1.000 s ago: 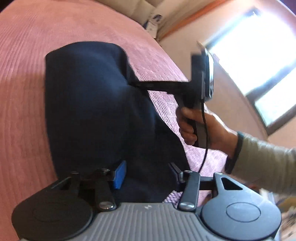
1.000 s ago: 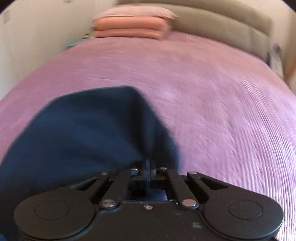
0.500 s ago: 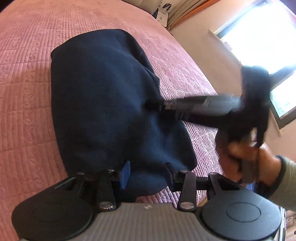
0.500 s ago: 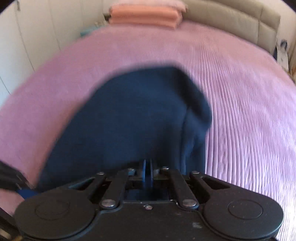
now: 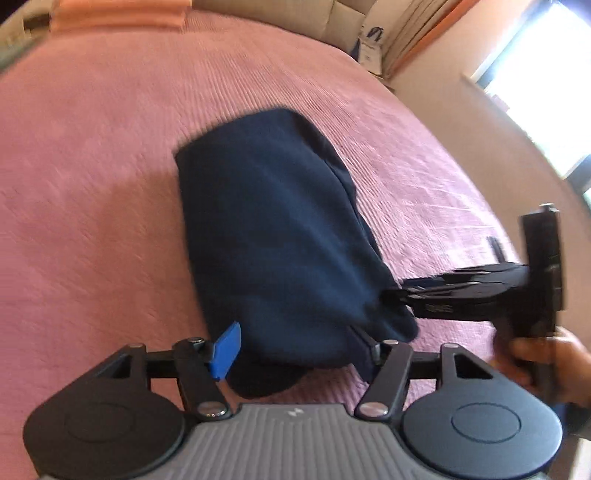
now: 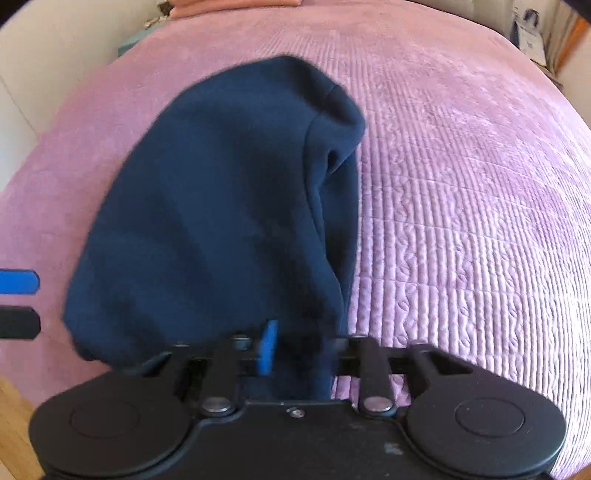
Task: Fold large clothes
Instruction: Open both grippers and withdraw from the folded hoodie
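Left wrist view is showing the left gripper (image 5: 295,347) at the bottom of the picture, with its two fingers standing wide apart. One finger is carrying a blue pad (image 5: 226,349), and the near end of the dark blue garment (image 5: 273,236) is lying between the two fingers, which are not pressing on it. The garment is resting folded on the pink bedspread (image 5: 92,184) and is stretching away from this gripper toward the middle of the bed.

On the right side of this view the right gripper (image 5: 391,295) is coming in from the side, held by the person's hand (image 5: 546,362). Its tip is touching the near right corner of the garment, but the picture is blurred there.

Right wrist view is looking along the right gripper (image 6: 295,350). Its fingers are standing somewhat apart, with a blue pad (image 6: 269,347) on the left one, and a fold of the garment (image 6: 221,206) is hanging between them. I cannot tell whether they are squeezing the cloth. From here the garment is spreading forward and to the left over the bedspread (image 6: 461,184). At the left edge of this view, the two finger ends of the left gripper (image 6: 18,302) are showing, one blue and one black, with a gap between them, just beside the garment's near left corner.

A folded orange blanket (image 5: 118,14) is lying at the far end of the bed.
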Action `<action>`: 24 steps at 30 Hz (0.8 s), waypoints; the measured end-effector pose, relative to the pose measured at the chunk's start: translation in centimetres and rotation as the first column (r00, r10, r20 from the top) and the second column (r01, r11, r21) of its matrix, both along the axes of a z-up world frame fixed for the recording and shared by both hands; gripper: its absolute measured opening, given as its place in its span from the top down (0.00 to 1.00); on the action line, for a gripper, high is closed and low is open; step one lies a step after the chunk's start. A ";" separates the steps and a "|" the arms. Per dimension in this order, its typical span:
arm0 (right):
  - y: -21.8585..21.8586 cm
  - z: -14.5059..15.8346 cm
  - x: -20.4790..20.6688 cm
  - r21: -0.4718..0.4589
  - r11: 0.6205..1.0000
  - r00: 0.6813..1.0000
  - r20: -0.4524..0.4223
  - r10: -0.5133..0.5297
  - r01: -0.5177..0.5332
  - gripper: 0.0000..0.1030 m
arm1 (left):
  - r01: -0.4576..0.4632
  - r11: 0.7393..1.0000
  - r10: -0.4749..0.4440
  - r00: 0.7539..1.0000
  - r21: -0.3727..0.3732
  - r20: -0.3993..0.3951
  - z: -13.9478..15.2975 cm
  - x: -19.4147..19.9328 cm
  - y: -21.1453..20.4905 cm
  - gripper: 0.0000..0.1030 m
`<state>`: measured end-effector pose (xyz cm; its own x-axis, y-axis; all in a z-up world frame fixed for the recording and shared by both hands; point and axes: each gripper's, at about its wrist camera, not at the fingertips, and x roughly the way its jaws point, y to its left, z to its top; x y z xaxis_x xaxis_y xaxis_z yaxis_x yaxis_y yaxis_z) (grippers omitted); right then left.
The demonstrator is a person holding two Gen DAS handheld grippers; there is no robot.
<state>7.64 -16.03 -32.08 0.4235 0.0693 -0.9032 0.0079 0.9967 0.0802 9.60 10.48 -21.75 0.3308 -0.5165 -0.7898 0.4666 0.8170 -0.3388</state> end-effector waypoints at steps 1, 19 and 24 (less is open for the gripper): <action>-0.2 1.0 -0.2 0.005 1.000 1.000 0.013 -0.011 0.011 0.52 | -0.028 0.999 0.026 0.999 0.039 0.039 1.4 -0.4 -0.2 0.33; 0.1 21.4 -1.0 -0.050 0.991 0.986 0.121 -0.117 0.124 0.24 | -0.381 0.876 0.303 0.912 0.297 0.277 20.6 -3.6 -5.8 0.02; 0.9 23.4 -1.0 -0.103 0.989 0.991 0.092 -0.096 0.105 0.24 | -0.403 0.864 0.330 0.906 0.302 0.264 23.2 -4.0 -6.3 0.02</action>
